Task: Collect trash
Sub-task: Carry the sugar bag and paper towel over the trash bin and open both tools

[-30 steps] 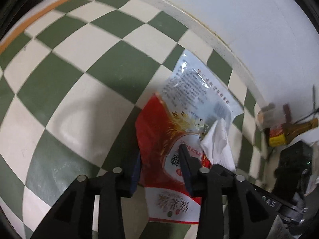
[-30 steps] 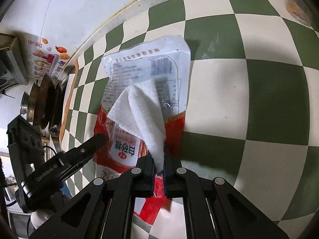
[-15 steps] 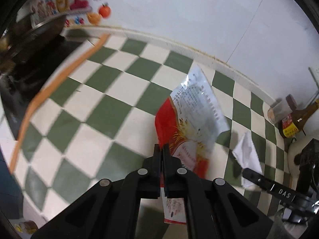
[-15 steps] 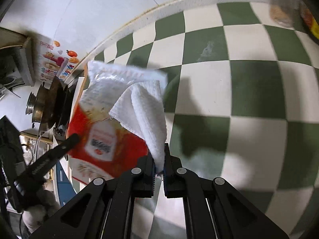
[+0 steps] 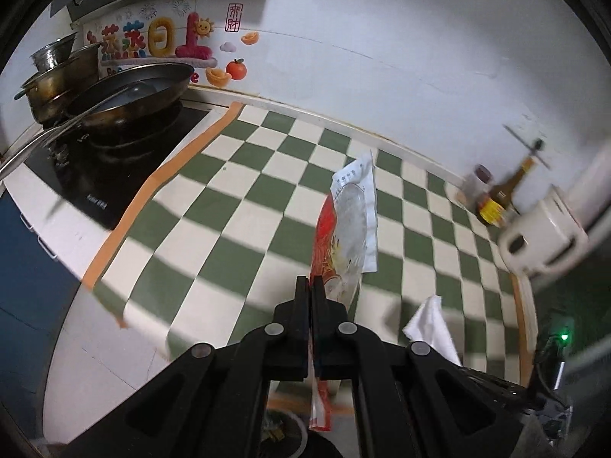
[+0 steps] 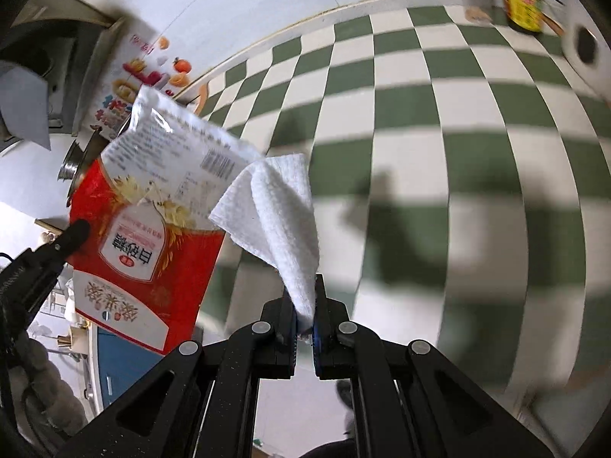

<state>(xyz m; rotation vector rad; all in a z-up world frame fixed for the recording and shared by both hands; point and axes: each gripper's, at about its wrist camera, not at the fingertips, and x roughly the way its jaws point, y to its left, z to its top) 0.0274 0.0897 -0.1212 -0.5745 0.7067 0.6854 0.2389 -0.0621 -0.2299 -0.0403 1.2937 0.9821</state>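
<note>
Left gripper [image 5: 310, 286] clenched on the red-and-clear plastic food bag [image 5: 345, 229], lifted above the green-and-white checkered table [image 5: 244, 206]. Right gripper [image 6: 304, 305] pinching a crumpled white paper towel [image 6: 275, 221], up off the table, just beside the bag.

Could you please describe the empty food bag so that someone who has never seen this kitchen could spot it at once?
Find the green-and-white checkered counter beside the stove. Above it, the left gripper pinches the food bag by its edge. It is glossy red with a clear printed top, unlike the plain white paper towel beside it.
</note>
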